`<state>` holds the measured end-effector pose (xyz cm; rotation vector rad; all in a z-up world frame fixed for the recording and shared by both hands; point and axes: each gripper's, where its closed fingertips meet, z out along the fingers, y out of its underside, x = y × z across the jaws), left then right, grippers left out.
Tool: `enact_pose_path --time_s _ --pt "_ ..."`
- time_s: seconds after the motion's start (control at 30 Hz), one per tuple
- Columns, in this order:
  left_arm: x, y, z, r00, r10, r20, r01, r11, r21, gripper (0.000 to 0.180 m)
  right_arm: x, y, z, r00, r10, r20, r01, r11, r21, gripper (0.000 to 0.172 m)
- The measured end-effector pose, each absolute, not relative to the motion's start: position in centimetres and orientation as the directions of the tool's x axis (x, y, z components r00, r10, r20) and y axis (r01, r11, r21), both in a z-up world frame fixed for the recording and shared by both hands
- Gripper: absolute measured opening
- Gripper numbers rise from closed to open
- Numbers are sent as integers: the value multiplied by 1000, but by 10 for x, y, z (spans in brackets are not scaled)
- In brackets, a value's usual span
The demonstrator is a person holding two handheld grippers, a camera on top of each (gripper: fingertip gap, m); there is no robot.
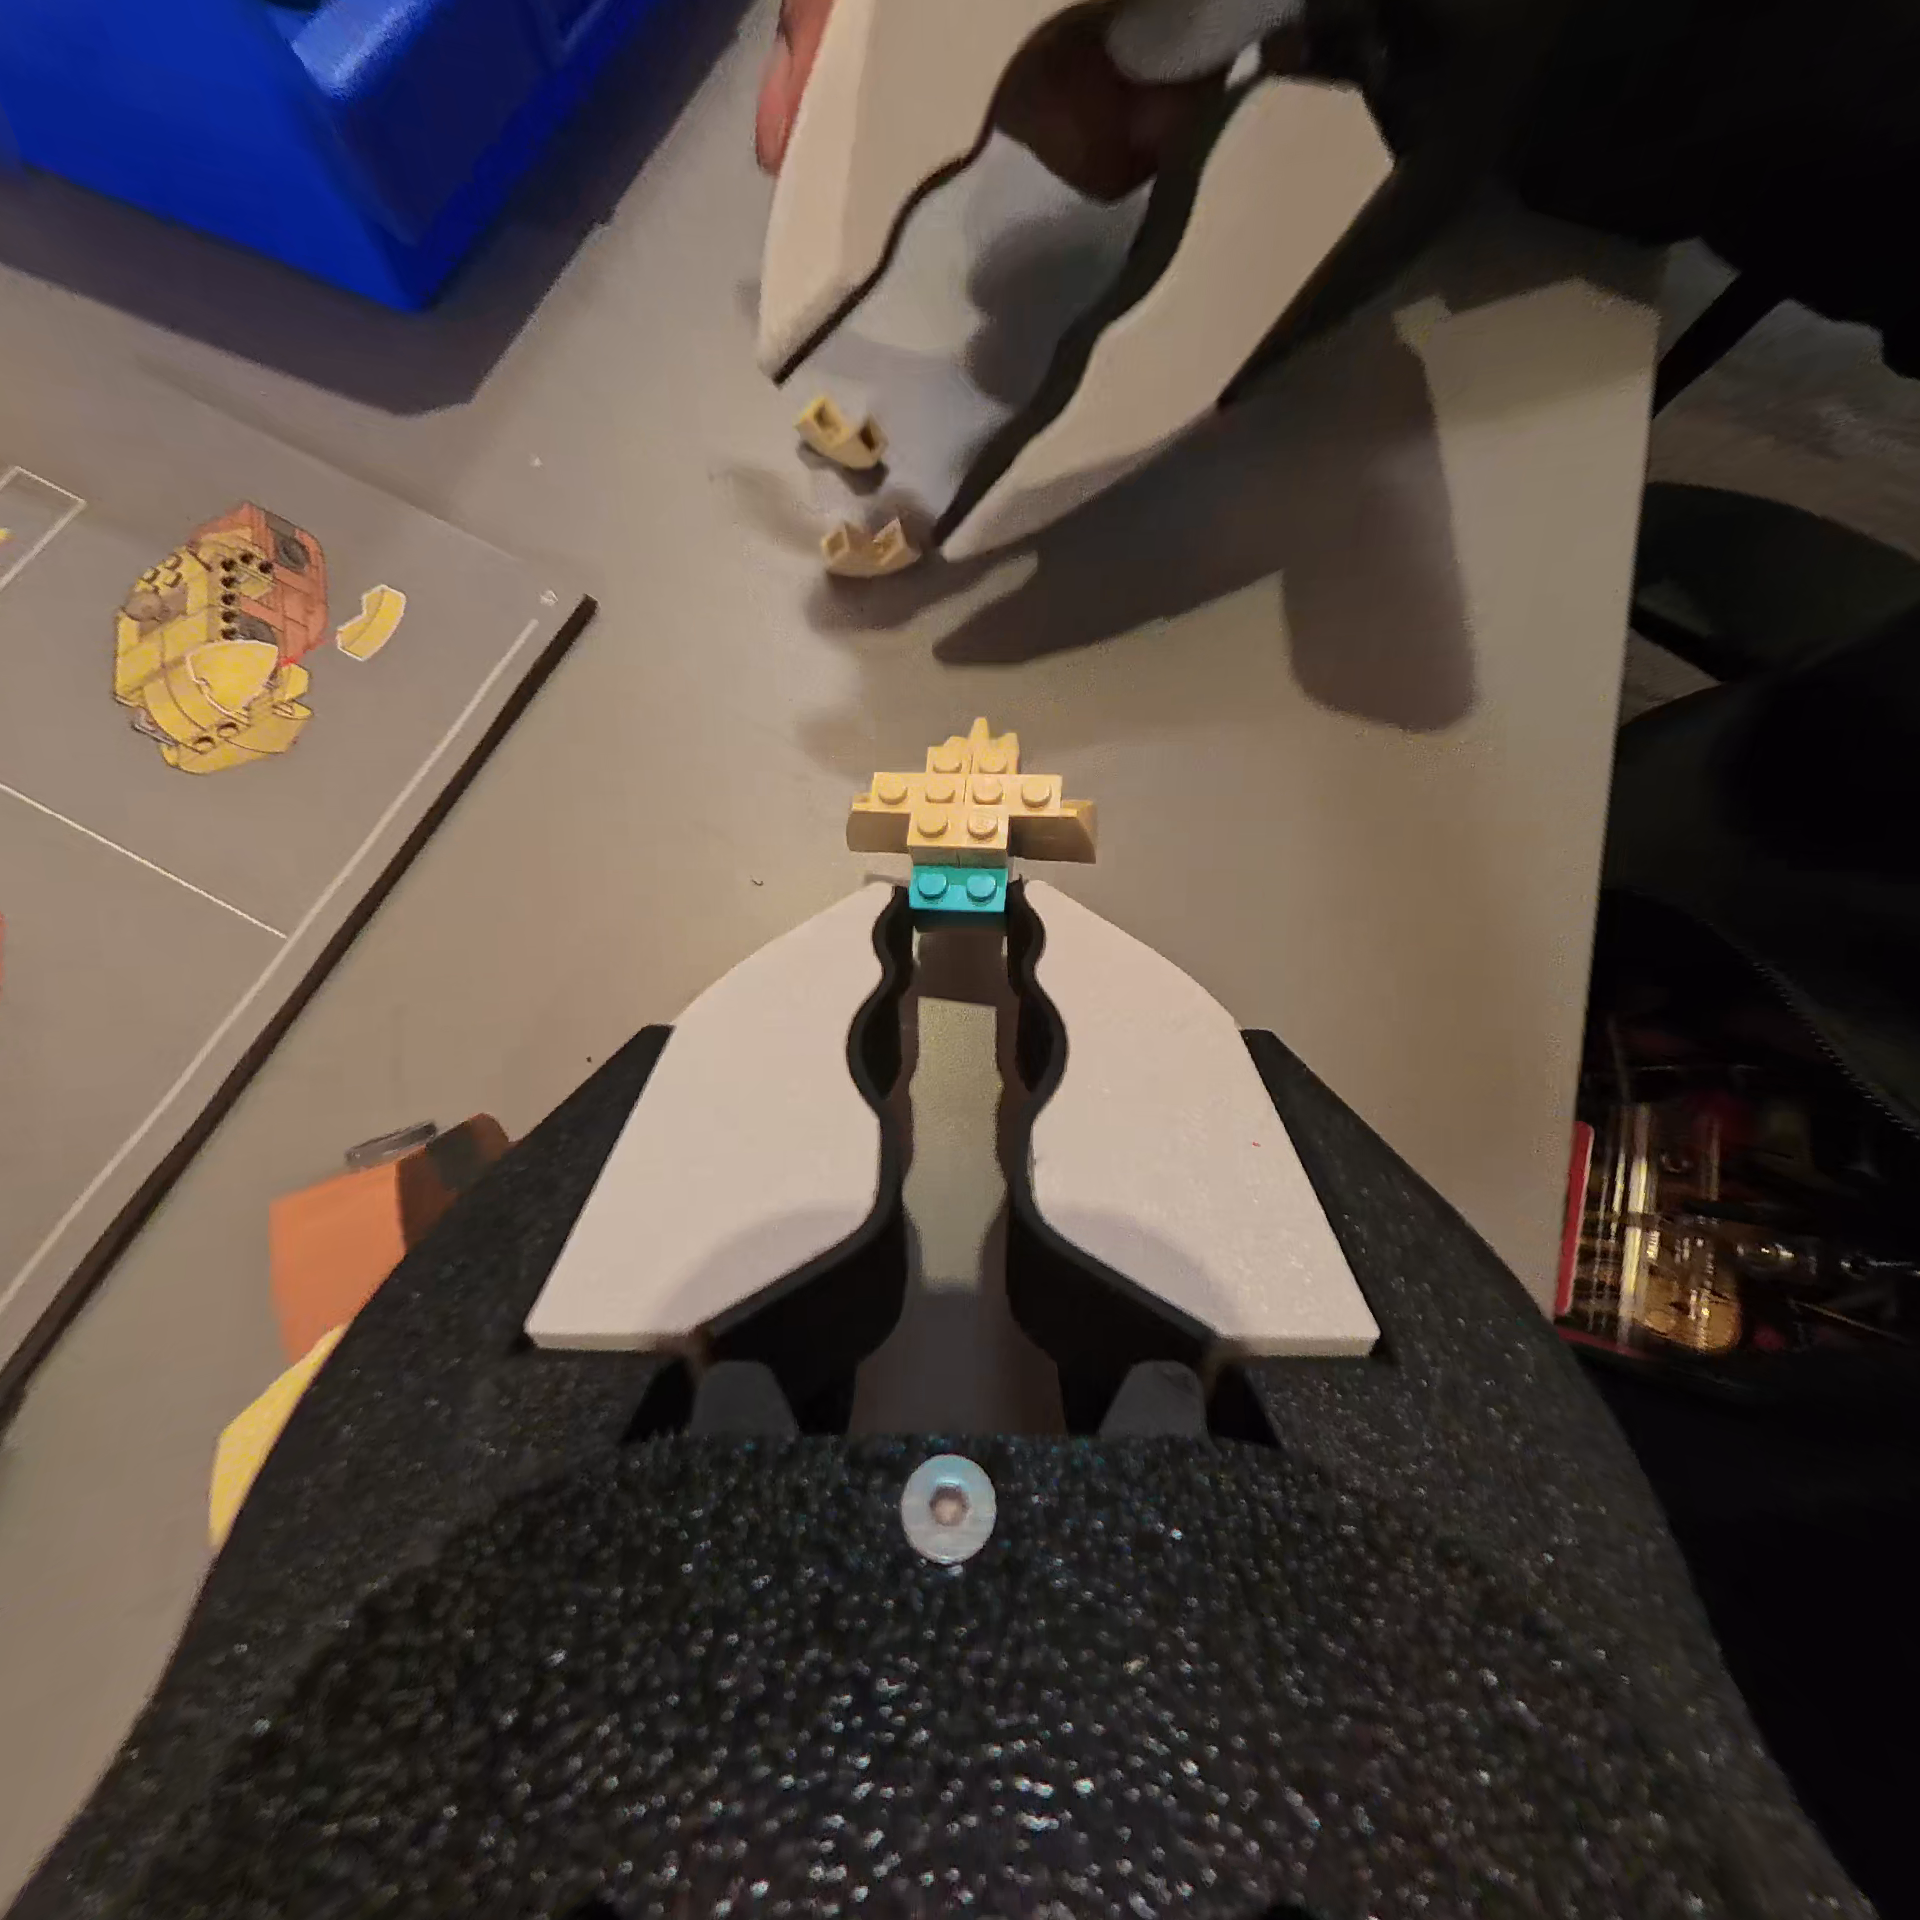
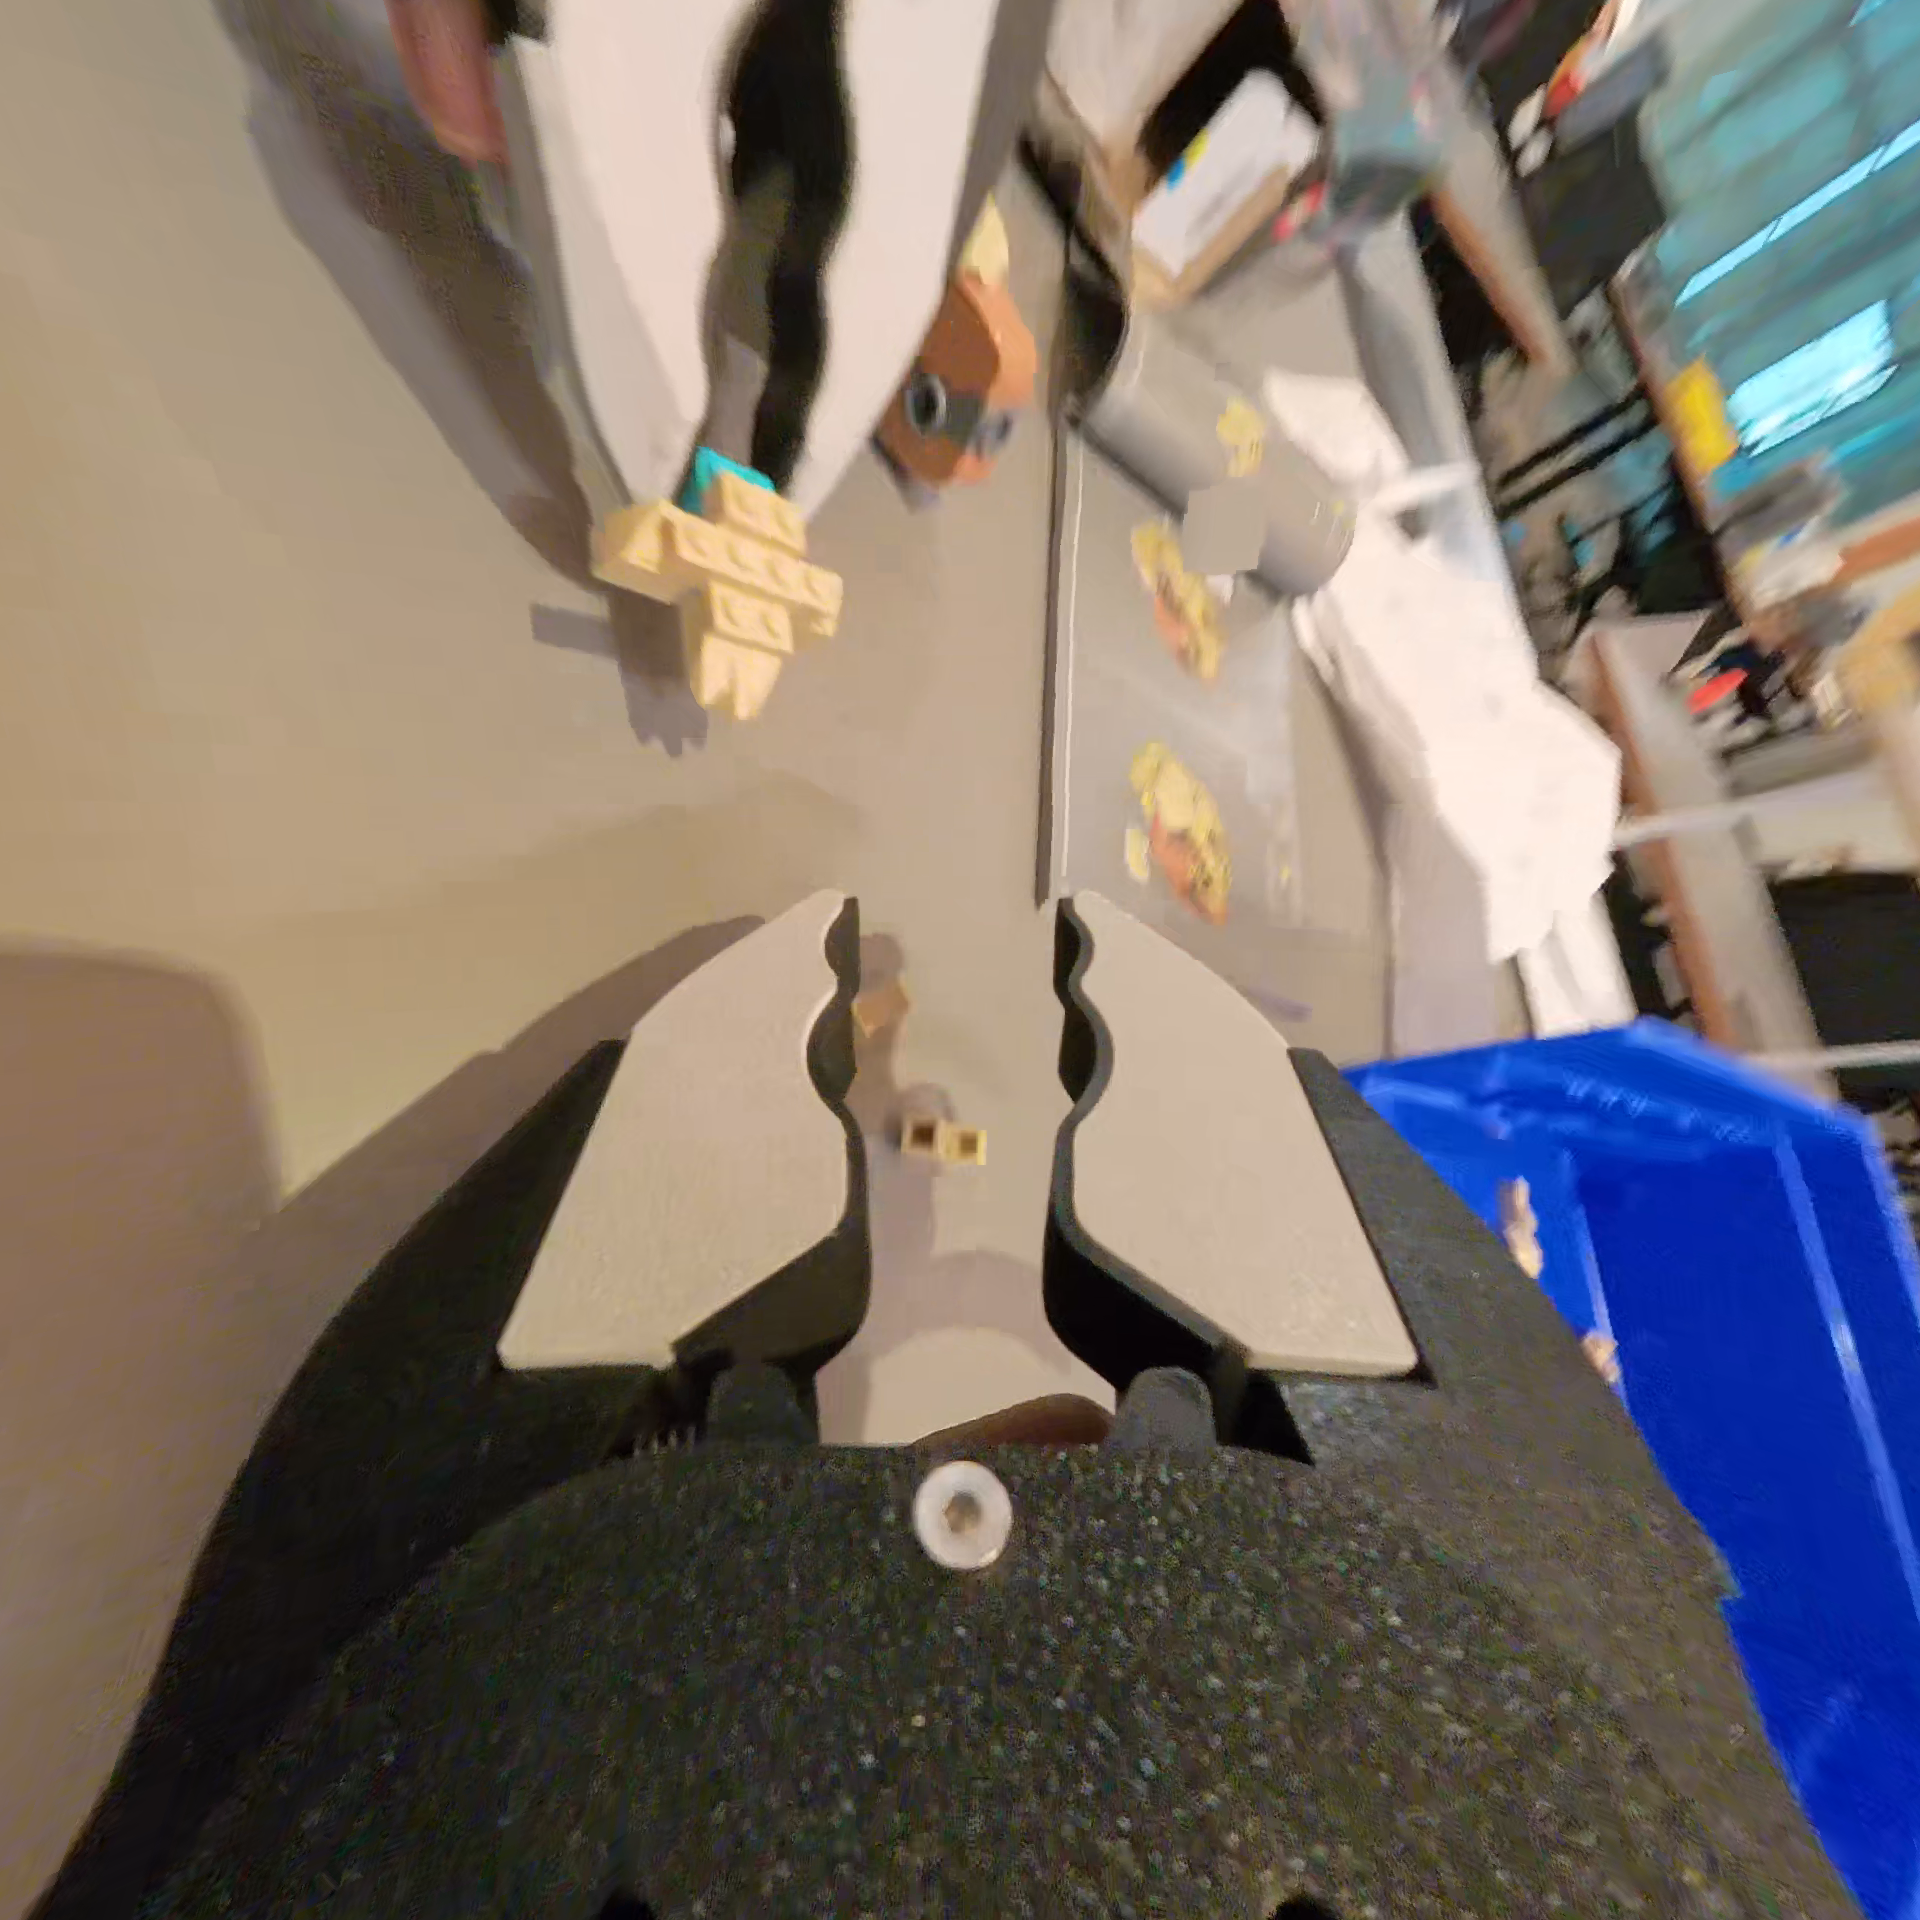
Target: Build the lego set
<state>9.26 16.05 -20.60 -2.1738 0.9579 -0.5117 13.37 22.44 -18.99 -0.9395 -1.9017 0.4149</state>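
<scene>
Blue bin (image 2: pixel 1714 1299) near right. Only the left wrist view shows the instruction sheet (image 1: pixel 260 727) clearly. Left gripper (image 1: pixel 958 906) clamps the teal brick (image 1: pixel 956 894) of a tan brick assembly (image 1: pixel 971 805). Right gripper (image 2: pixel 956 925) stands apart, bare, over two loose tan pieces (image 2: pixel 940 1138).

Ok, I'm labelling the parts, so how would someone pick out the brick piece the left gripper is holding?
On the grey table, right of the open instruction booklet, the left gripper pinches a teal brick. That brick carries a tan studded cross-shaped assembly. Unlike the two loose tan pieces near the open right gripper, it is multi-brick and has teal.
</scene>
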Motion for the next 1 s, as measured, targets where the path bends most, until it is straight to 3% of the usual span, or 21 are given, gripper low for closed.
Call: enact_pose_path --time_s 0.23,0.47,0.8,1.0 --pt "94 163 -223 651 -756 62 -514 -499 -697 17 155 246 -196 -211 856 472 535 506 -677 32" --pt "92 164 -229 653 -755 57 -525 -506 -684 17 163 255 -217 -240 888 392 619 452 -643 31" --pt "93 156 -223 636 -766 93 -491 -495 -717 22 161 255 -223 -258 889 379 645 451 -617 5" --pt "88 152 -215 643 -761 92 -453 -474 -755 22 160 256 -222 -251 893 374 645 442 -623 2"
